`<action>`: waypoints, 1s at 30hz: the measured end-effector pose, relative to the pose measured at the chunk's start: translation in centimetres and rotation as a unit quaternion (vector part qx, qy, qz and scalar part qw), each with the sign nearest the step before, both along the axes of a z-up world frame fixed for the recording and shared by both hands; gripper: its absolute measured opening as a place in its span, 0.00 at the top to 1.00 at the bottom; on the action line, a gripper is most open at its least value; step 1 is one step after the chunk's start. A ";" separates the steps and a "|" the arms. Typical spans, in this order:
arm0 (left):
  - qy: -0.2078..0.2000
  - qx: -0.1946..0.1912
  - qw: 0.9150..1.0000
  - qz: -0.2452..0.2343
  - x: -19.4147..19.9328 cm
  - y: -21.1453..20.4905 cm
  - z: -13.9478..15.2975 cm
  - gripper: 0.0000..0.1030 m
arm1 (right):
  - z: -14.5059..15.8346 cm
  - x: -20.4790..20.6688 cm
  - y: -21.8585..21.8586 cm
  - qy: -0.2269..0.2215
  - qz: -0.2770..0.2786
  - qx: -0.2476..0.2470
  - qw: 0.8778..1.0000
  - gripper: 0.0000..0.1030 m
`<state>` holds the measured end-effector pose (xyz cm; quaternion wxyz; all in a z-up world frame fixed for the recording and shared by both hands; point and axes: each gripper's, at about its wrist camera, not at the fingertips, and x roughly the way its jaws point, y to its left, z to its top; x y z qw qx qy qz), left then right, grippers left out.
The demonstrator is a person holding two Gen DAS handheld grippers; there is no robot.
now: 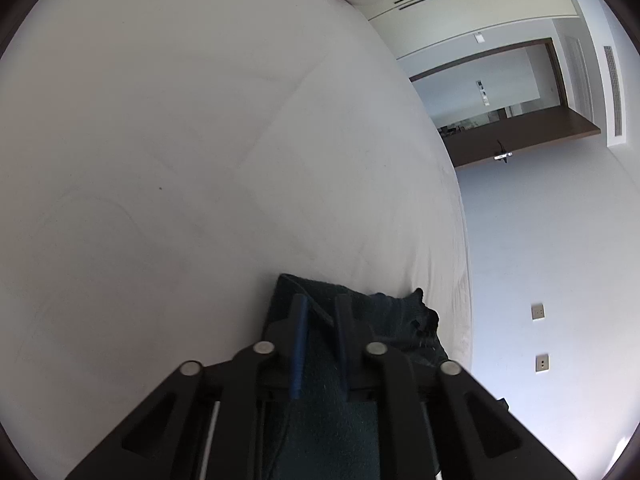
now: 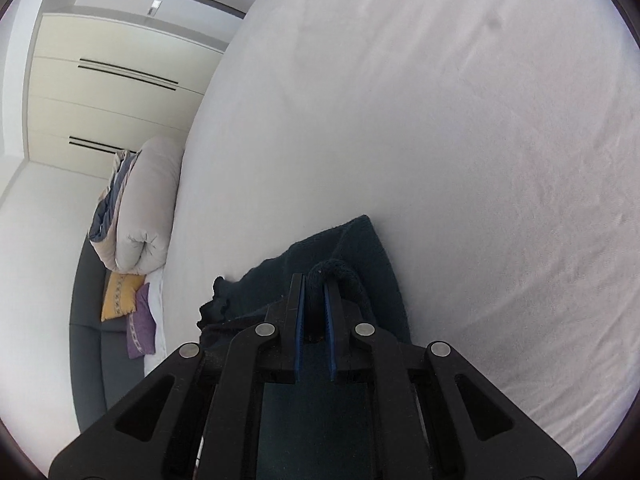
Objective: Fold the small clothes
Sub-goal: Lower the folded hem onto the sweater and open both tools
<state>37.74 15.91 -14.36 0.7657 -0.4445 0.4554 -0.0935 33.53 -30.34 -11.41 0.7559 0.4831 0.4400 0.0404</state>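
L gripper (image 1: 320, 300): pinching dark garment (image 1: 372, 320).
R gripper (image 2: 314, 280): narrow gap, garment bunch between fingers.
Bed (image 2: 460, 140): edge near, wide room ahead.

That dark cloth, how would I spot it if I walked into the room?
Find the big white bed. Near its edge lies the dark cloth, a small navy garment, with both grippers' jaws pinching folds of it. It is the only dark thing on the sheet; the cushions beside the bed are yellow and purple.
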 end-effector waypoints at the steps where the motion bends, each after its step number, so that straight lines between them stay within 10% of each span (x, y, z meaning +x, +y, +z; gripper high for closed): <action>1: 0.003 -0.005 1.000 0.009 -0.2 0.5 -0.3 0.56 | 0.0 0.1 0.1 -0.006 0.003 -0.005 1.000 0.87; 5: 0.000 0.004 1.000 0.006 -2.0 1.2 -0.3 0.45 | 1.0 -0.7 0.4 -0.033 -0.006 -0.047 0.998 0.67; 7: -0.013 0.026 0.999 -0.017 -3.7 0.4 0.6 0.45 | 1.6 -1.4 -0.2 -0.034 -0.035 -0.057 0.997 0.21; 16: -0.082 0.151 0.981 -0.090 -12.1 -3.4 2.5 0.41 | 5.7 -6.4 3.9 -0.037 0.063 -0.223 0.972 0.40; 24: -0.115 0.177 0.971 -0.115 -14.5 -4.1 1.5 0.31 | 4.9 -10.5 7.8 -0.019 0.127 -0.320 0.939 0.54; 30: -0.094 0.153 0.977 -0.117 -14.7 -3.4 -0.2 0.59 | 3.7 -13.7 7.0 -0.004 0.128 -0.336 0.933 0.67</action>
